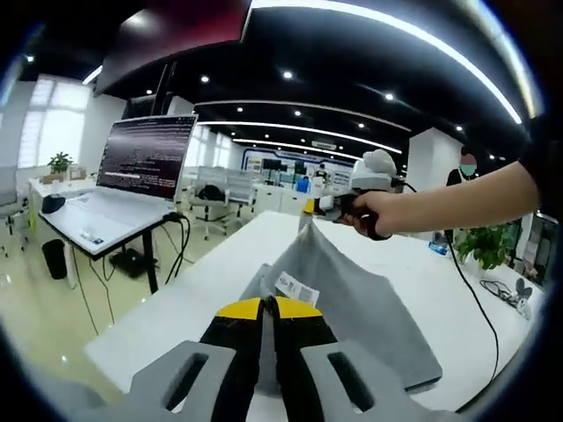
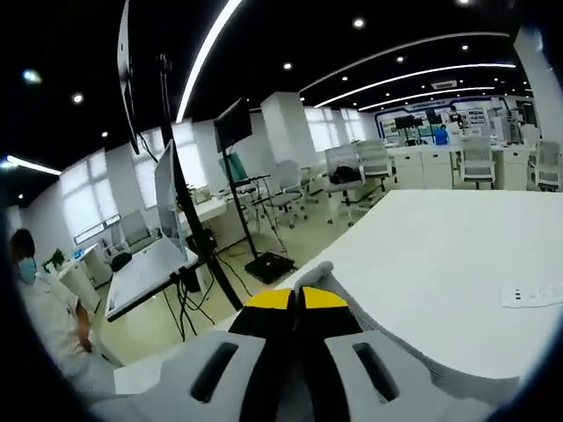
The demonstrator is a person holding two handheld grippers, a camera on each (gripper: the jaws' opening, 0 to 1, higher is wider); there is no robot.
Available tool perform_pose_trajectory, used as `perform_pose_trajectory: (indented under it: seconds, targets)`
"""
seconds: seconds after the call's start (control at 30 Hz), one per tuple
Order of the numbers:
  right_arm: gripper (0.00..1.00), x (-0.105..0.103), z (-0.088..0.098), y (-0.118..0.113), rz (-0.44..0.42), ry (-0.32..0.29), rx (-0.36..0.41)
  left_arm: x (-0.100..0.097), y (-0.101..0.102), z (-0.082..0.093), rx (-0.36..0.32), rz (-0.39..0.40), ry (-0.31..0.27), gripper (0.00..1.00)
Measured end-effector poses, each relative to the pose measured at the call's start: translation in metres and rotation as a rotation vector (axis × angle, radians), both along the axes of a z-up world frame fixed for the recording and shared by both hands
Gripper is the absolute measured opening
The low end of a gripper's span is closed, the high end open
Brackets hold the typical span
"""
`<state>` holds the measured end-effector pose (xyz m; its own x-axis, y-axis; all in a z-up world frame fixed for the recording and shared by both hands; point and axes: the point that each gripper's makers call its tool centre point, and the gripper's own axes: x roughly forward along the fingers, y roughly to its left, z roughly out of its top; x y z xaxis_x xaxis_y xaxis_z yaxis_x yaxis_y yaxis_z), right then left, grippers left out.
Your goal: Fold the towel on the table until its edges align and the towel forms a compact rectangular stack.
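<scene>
Mid-fold, as judged: grey towel [image 1: 352, 299] lifted off the white bench [image 1: 220, 281] by two corners, its lower part draped on the bench top toward the near edge. Left gripper [image 1: 267, 309] with jaws pressed together, pinching a towel corner at the near edge. Right gripper [image 2: 296, 301] with jaws likewise closed on a pale fold of cloth; seen from the left gripper view, held in a hand [image 1: 374, 213] and raising the far corner into a peak.

To do the step well: keep both pinches firm, hold the lifted edge taut and level between the two grippers, carry it over to meet the opposite edge, lower both corners together, check alignment before release.

Sewn-in white tag [image 1: 296, 287] on the towel near the left jaws, print too small to read. Monitor [image 1: 145, 156] beside the bench showing lines of text, unreadable
</scene>
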<state>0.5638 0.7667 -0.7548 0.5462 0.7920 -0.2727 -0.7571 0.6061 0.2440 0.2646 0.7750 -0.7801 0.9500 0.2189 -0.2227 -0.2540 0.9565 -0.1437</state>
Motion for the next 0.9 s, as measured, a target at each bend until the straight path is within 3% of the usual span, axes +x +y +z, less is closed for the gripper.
perform_pose_trajectory:
  seconds: [0.17,0.4,0.63,0.9]
  targets:
    - [0.00,0.001,-0.036,0.014,0.013,0.027,-0.071,-0.001,0.014,-0.032,-0.023,0.027,0.060,0.04]
    - [0.00,0.000,-0.066,0.036,0.056,0.027,-0.142,-0.003,0.027,-0.063,-0.111,0.105,0.113,0.04]
    - [0.01,-0.002,-0.093,0.052,0.110,0.019,-0.196,0.002,0.036,-0.087,-0.126,0.133,0.164,0.04]
    - [0.00,-0.005,-0.113,0.059,0.174,-0.022,-0.256,0.006,0.037,-0.099,-0.111,0.146,0.214,0.05]
